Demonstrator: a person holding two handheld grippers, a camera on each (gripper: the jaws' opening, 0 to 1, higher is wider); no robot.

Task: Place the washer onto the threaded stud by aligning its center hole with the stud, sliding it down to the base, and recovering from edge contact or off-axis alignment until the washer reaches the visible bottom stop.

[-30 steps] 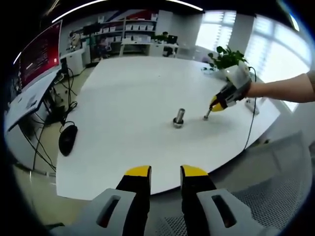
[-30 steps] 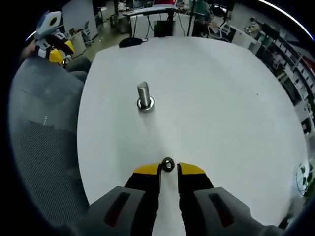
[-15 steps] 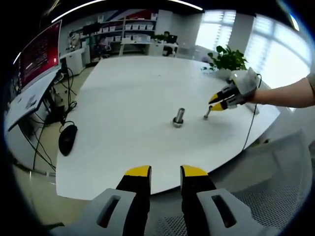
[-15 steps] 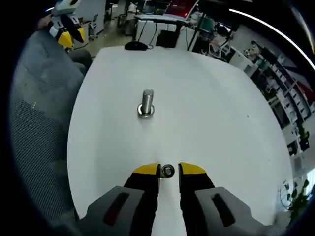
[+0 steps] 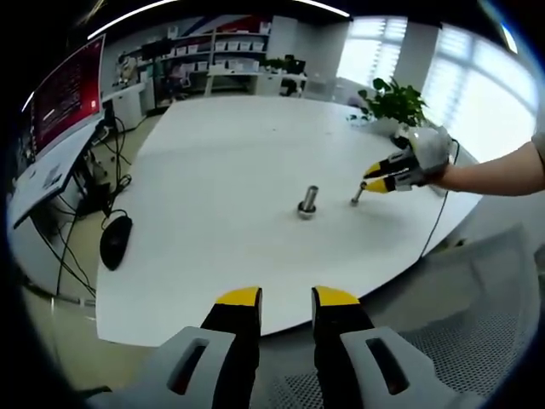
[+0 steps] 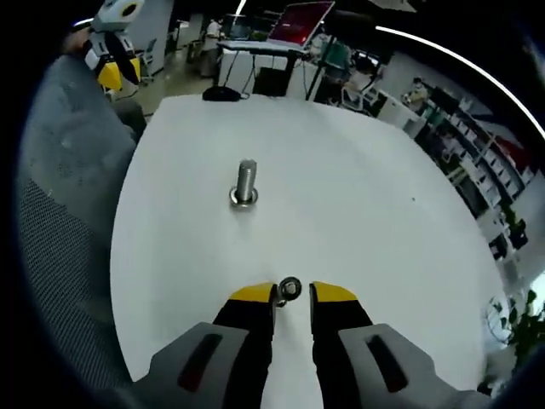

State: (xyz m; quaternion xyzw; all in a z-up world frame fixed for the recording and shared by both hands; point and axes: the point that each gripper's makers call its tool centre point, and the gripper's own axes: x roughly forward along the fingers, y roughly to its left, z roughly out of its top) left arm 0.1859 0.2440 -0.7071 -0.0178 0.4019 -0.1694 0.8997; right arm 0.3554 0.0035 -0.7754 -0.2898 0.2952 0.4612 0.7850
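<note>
Broad white rounded table (image 5: 221, 170), matte and smooth. Near its middle, an upright silver threaded stud (image 5: 308, 203) on a wider metal base, standing directly on the white top; in the right gripper view the same stud (image 6: 245, 184) stood at twelve o'clock from the view's centre, on the table (image 6: 358, 213). At three o'clock from the stud in the left gripper view, a thin dark cable (image 5: 436, 209) ran across the table edge and down over it. Near it, at the far right rim, a small pale object, too blurred to identify. At one o'clock, a green leafy potted plant (image 5: 393, 100) near the far edge; whether on the table could not be told.
</note>
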